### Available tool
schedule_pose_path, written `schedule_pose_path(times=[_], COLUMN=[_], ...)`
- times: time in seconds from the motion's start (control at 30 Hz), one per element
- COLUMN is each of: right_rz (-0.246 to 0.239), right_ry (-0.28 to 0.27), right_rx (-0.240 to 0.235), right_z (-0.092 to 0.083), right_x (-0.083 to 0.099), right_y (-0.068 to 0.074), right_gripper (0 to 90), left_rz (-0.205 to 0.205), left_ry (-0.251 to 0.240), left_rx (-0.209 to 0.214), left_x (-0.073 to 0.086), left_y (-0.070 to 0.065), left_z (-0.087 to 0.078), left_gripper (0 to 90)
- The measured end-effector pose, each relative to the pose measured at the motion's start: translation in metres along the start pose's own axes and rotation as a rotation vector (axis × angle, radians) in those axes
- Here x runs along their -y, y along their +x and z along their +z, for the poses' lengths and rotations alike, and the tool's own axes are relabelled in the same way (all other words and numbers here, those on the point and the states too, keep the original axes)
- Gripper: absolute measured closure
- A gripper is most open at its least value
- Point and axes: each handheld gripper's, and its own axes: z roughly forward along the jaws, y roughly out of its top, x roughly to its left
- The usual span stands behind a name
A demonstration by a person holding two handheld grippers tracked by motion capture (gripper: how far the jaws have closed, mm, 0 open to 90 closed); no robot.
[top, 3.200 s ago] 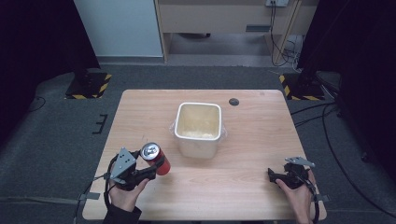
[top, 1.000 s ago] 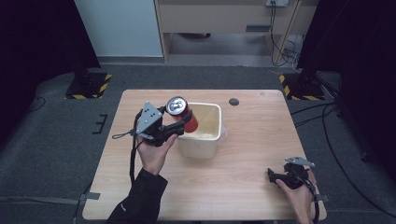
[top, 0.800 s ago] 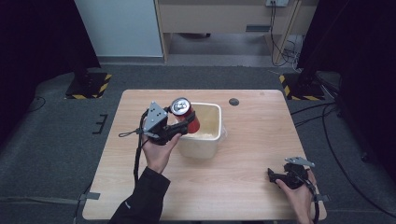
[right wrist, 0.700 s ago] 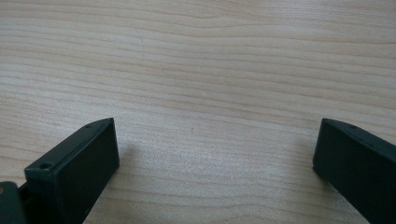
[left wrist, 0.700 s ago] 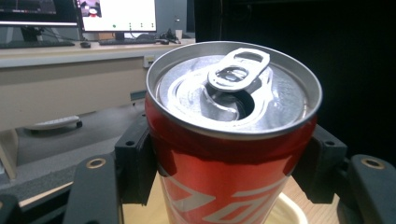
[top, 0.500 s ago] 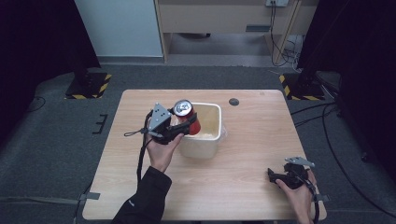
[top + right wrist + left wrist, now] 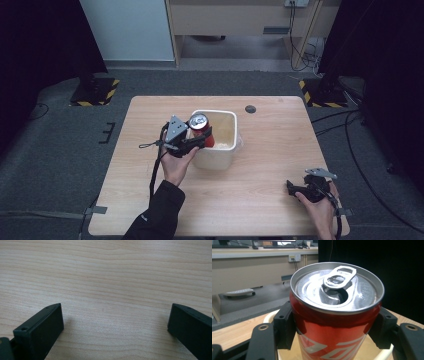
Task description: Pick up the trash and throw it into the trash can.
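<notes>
Lighting was pretty even over the counter (image 7: 260, 185), soft from above, while everything around the counter fell off into near black. The high view was kinda soft and low-res. Up close, the can (image 7: 337, 315) lid caught bright glare and the room behind the can was blurry. Right tool (image 7: 113, 322) cast soft shadows.

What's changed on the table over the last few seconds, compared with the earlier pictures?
The left gripper, shut on the red can, carried it from the table's near left up to the white tub and now holds it over the tub's left side. The right gripper stayed open at the near right; the tub did not move.
</notes>
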Motion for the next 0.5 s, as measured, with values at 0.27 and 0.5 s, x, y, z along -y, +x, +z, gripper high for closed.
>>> schedule_pose_path(times=[0.27, 0.5], right_rz=[-0.002, -0.003], right_ry=[0.0, 0.0], right_rx=[-0.003, -0.005], right_z=[0.0, 0.0], right_x=[0.0, 0.0], right_y=[0.0, 0.0], right_gripper=[0.4, 0.5], left_rz=[-0.005, 0.004], left_ry=[0.038, 0.076], left_rx=[-0.002, 0.011], left_x=[0.012, 0.019], left_y=[0.0, -0.001], left_z=[0.009, 0.015], left_gripper=[33.1, 33.0])
